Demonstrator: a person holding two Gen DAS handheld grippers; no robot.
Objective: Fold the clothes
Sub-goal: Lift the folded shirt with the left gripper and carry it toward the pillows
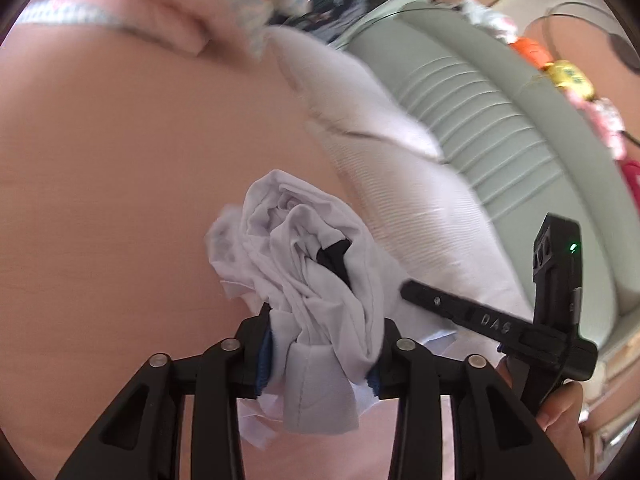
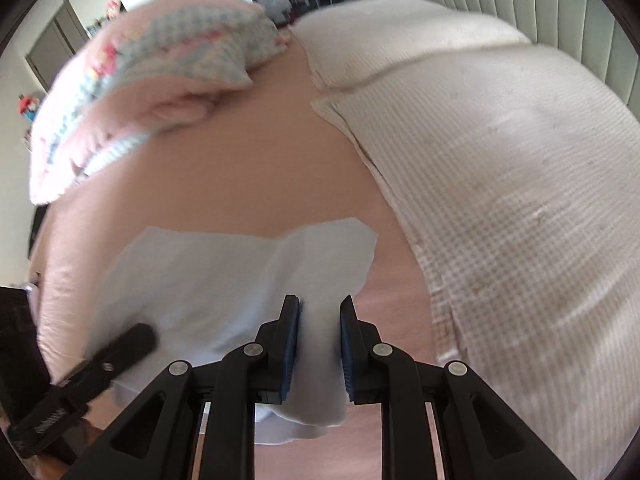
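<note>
**Both grippers hold the white cloth over the pink bed**

Closest in, the left gripper [image 1: 324, 344] is clenched on a thick, scrunched bunch of the white garment [image 1: 316, 268]. The cloth is thin and soft, twisted into many wrinkles, with a small dark bit showing inside the folds. The right gripper [image 2: 320, 344] pinches another part of the same garment [image 2: 224, 280], which hangs between its blue pads [image 2: 292, 344]. In the right wrist view the cloth spreads out wide and mostly flat, a bit blurry.

I think this is the part of folding where the garment is held and shaken or laid out. It is still bunched at one end, so it does not look neatly folded. The next move needs both grips kept tight and the cloth pulled smooth.

Under it lies the smooth pink bedsheet [image 2: 260, 152]. Farther off are bumpy white pillows [image 2: 500, 152], a puffy pink blanket [image 2: 132, 92], and a ribbed, padded headboard [image 1: 500, 120].
</note>
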